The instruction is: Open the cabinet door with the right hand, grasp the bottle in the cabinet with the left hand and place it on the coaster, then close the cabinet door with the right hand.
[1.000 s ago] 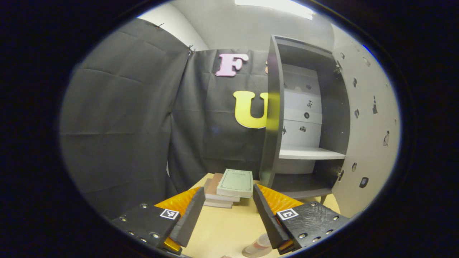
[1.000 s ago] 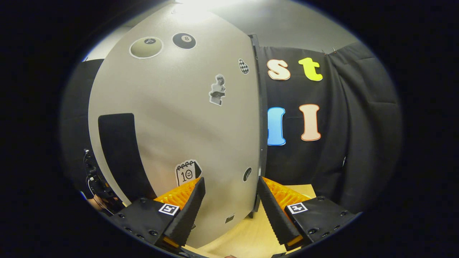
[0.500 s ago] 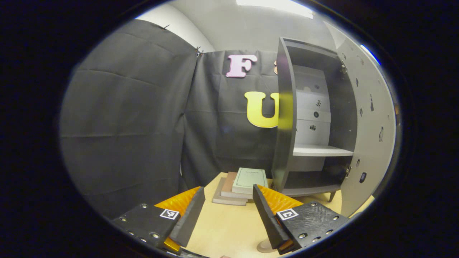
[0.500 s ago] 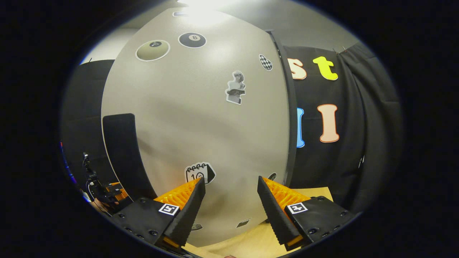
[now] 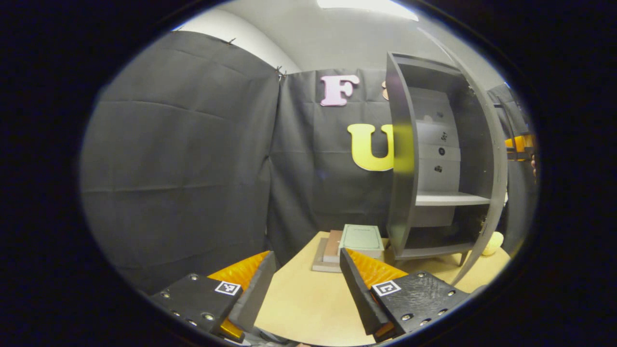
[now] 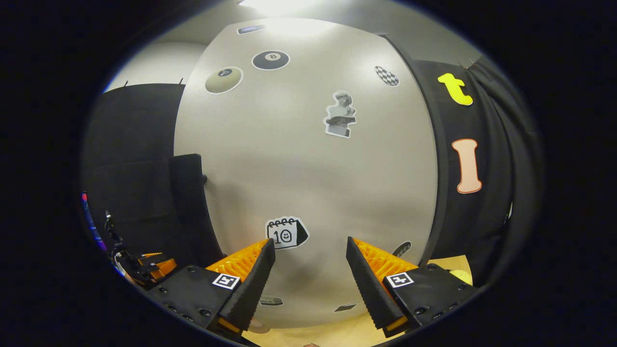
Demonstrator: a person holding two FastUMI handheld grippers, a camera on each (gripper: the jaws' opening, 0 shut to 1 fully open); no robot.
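Note:
In the left gripper view the dark grey cabinet [image 5: 409,164] stands on the table's right, and its pale shelf [image 5: 448,198] carries nothing. The cabinet door [image 5: 499,193] shows almost edge-on, partly open. My left gripper [image 5: 303,289] hangs open over the table, well back from the cabinet, with nothing between its fingers. In the right gripper view the door's pale outer face [image 6: 313,183], dotted with stickers, is right in front. My right gripper [image 6: 311,284] is open, its fingertips close to that face; I cannot tell if they touch it.
A stack of books [image 5: 354,241] lies on the wooden table [image 5: 308,308] left of the cabinet. A small yellow object [image 5: 492,243] sits behind the door, also seen as a yellow object [image 6: 460,275]. Black cloth walls close the booth.
The door has swung toward the cabinet, with the right gripper following its outer face. The left gripper has drawn back from the cabinet, and a pinkish object near its fingers has left the view.

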